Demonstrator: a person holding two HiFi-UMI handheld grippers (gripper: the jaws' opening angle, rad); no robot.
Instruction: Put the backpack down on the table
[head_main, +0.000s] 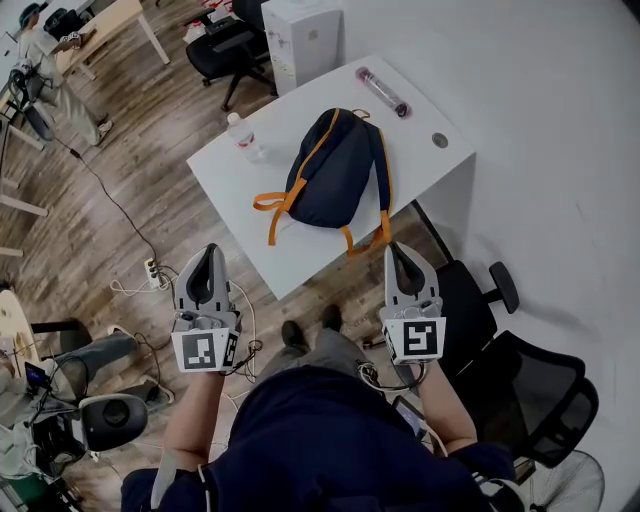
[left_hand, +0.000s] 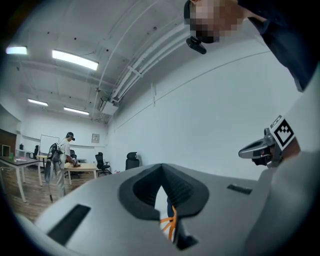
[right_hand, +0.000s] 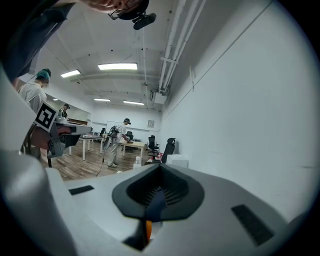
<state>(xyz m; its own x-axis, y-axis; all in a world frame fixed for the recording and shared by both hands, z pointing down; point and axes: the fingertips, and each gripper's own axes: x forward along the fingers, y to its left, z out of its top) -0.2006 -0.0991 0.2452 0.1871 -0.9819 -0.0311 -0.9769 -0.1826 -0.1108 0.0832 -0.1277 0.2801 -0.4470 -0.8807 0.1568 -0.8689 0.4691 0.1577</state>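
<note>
Navy backpack (head_main: 335, 170) flat on table (head_main: 300, 258), left gripper (head_main: 211, 250), right gripper (head_main: 396, 248) closed, empty, by near edges.

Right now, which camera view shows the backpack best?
The head view: the whole backpack lies on the white table, orange straps spread. The left gripper view and the right gripper view each show only a sliver of dark fabric and orange strap between the jaws.

The navy backpack (head_main: 330, 170) with orange straps lies flat mid-way across the white table (head_main: 300, 255), straps trailing toward the near edge.
</note>
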